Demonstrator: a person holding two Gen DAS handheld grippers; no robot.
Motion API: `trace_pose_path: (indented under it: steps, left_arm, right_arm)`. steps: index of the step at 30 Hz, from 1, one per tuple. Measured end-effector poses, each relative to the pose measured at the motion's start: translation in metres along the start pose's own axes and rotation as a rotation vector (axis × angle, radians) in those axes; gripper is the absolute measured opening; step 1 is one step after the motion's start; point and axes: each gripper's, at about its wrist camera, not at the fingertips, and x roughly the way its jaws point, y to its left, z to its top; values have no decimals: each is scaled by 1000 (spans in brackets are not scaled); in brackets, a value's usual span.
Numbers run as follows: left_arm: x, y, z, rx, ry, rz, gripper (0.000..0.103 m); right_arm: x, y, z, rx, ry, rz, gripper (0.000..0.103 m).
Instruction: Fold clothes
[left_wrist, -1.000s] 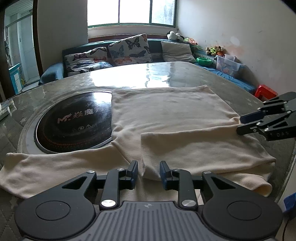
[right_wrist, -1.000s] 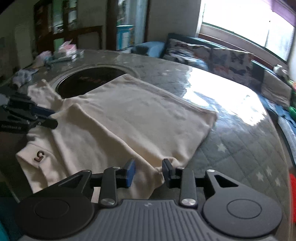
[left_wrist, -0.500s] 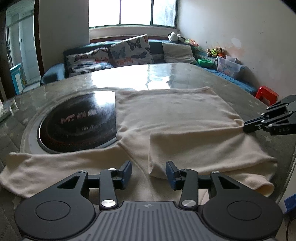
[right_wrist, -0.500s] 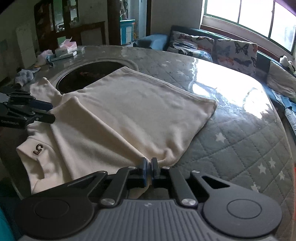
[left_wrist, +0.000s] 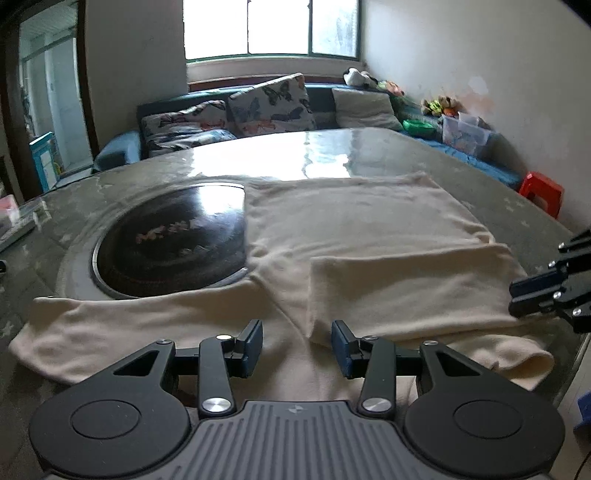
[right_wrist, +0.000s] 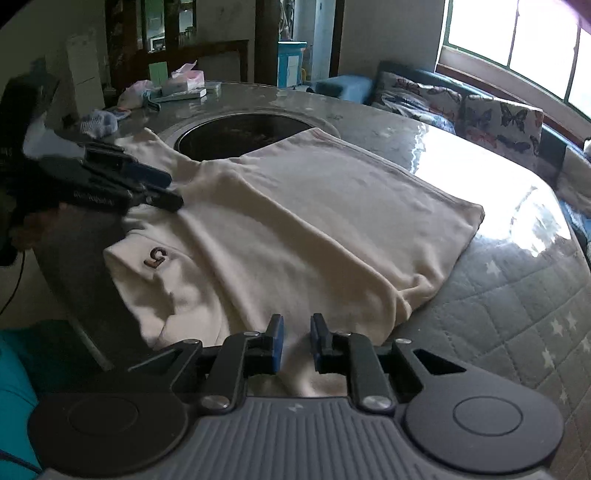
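**Inspection: sleeve fold on cream sweatshirt, both grippers released**

Table (left_wrist: 369, 155): round, quilted cover under glass, with a built-in black cooktop (left_wrist: 173, 243) set in its surface. All positions below are given from that cooktop.

Garment: a cream long-sleeved sweatshirt (right_wrist: 314, 221) lies flat, its body overlapping the cooktop's window-side rim. One sleeve (left_wrist: 402, 291) is already folded across the chest, on the side away from the cooktop. The other sleeve (left_wrist: 110, 325) lies unfolded along the cooktop's near rim. A small "5" emblem (right_wrist: 156, 257) sits near the table edge, well clear of the cooktop.

Step in hand, as judged: the unfolded sleeve is next. Advice: take it close to the cuff, pinching both layers, carry it low across the chest to match the folded sleeve, and keep the body from dragging.

Left gripper (left_wrist: 297, 347): jaws wide apart, nothing between them, poised just above the fabric near the folded cuff's edge.

Right gripper (right_wrist: 296, 341): jaws narrowly parted, gripping nothing; cloth shows in the gap, contact uncertain.
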Motion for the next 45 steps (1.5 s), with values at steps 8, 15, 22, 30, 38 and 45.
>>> trace_pose_path:
  steps: [8,15,22,30,38,45]
  left_arm:
    - [-15,61,-6,-156,-30,275,48]
    - [-18,130,-17,-353,-12,507,50]
    - [-14,168,-26,-479,15,553,48]
    - [-12,166,-20,-486,-30,499,11]
    - [-37,126,27,-415,-181,280,6]
    - [-52,39,70,-233,-283,-31,6]
  right_arm:
    - [-3,6,9,-3,-34,1,24]
    - [2,11,9,9,-36,6,27]
    - [2,13,9,17,-38,0,27]
    - [0,13,8,32,-45,-11,28]
    - [-6,9,6,59,-73,-28,28]
    - [-16,4,2,90,-105,-41,28]
